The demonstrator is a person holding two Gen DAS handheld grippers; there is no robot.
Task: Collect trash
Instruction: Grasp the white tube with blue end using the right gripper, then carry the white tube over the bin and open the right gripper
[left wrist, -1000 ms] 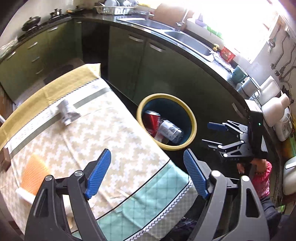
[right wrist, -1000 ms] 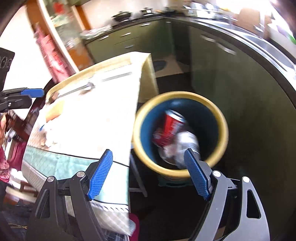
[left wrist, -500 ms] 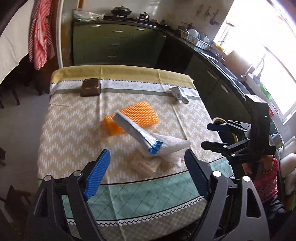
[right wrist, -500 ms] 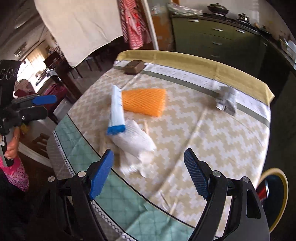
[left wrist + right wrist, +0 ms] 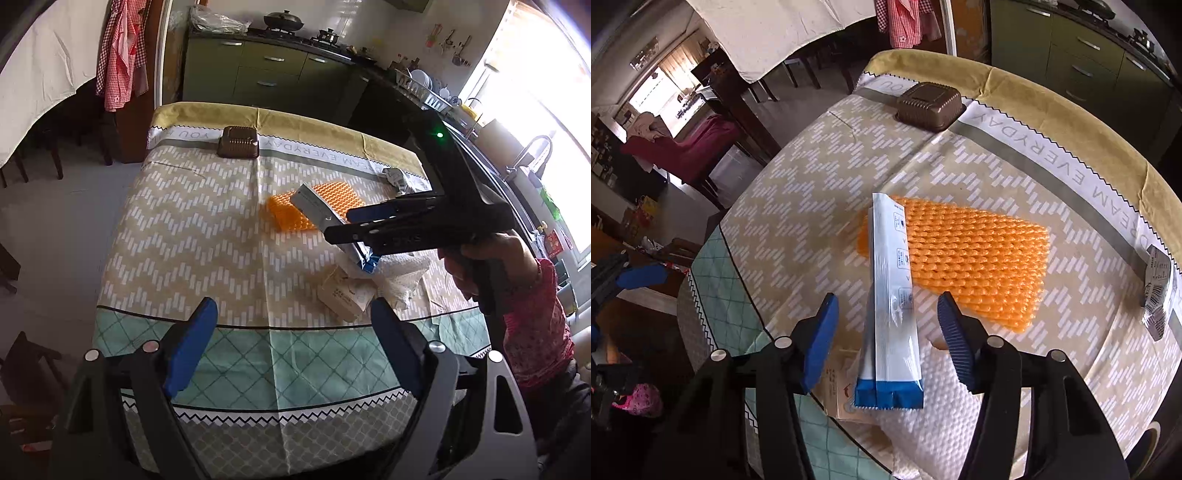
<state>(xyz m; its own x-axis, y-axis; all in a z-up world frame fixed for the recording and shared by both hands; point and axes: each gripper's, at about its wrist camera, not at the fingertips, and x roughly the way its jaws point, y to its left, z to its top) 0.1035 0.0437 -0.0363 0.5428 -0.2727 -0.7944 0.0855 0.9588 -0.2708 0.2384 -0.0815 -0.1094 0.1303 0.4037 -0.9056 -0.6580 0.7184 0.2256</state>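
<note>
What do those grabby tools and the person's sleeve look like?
Both tools are black plastic frames with silver bolts and ridged blue fingers. The right tool has a boxy black body with a little green light. The sleeve is pink with a speckled pattern.

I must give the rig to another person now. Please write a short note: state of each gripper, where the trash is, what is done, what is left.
Right gripper: its jaws have just been closing around the long white and blue sachet, but the pads do not touch it yet.
Left gripper: open, empty, over the near end of the table.
Trash on the table: the sachet lies across the orange foam net and the white paper towel; a small beige carton beside them; a silver wrapper near the right edge; a brown plastic tray at the far end.
Done: nothing is in a gripper.
Left: all these items.
</note>
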